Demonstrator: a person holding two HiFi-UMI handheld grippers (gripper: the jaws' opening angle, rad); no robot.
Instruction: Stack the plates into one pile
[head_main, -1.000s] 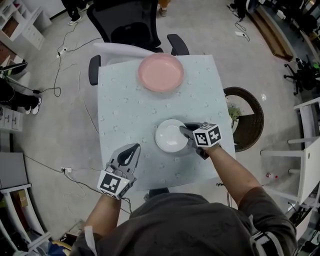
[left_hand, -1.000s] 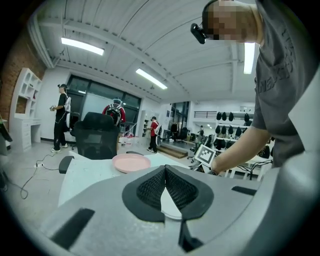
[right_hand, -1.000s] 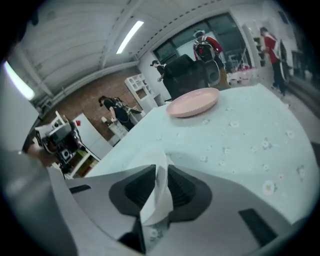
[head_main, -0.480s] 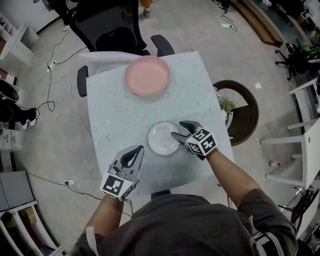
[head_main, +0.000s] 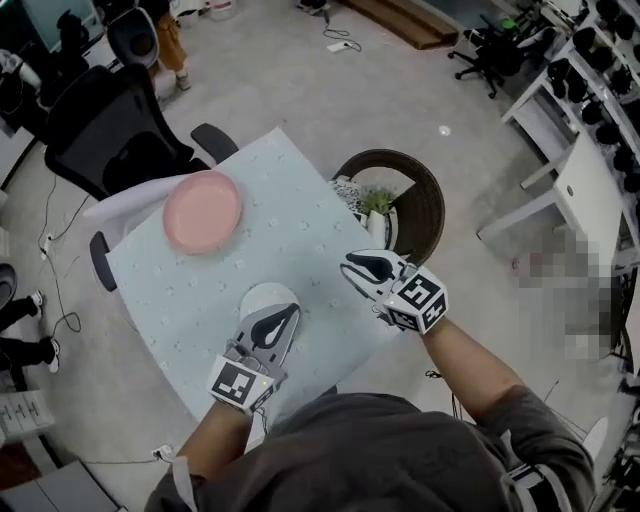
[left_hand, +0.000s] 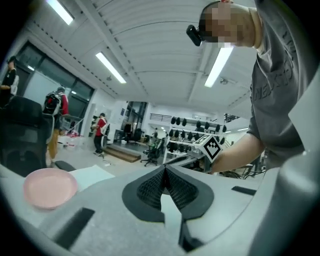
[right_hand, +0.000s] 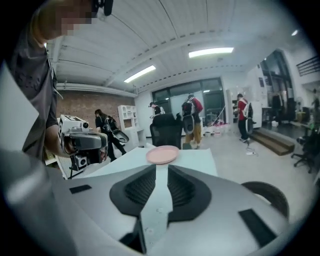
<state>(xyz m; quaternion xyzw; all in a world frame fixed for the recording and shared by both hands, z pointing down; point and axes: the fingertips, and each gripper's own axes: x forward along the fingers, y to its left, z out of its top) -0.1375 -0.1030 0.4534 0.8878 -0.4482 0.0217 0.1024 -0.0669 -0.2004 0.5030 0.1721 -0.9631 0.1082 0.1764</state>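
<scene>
On the pale worktop (head_main: 180, 290), two plates apart and unstacked: pink plate (head_main: 202, 210) at 11 o'clock, white plate (head_main: 262, 296) at 6 o'clock. Over the white plate's 5 o'clock rim, left gripper (head_main: 283, 313), fingers (left_hand: 150, 189) clenched tip to tip on nothing. By the worktop's 3 o'clock edge, right gripper (head_main: 352, 268), fingers (right_hand: 137, 189) closing, narrowly apart, nothing between.

Far plate (head_main: 202, 211) on table (head_main: 300, 240), near plate (head_main: 262, 295) well apart, basket (head_main: 433, 205) right
</scene>
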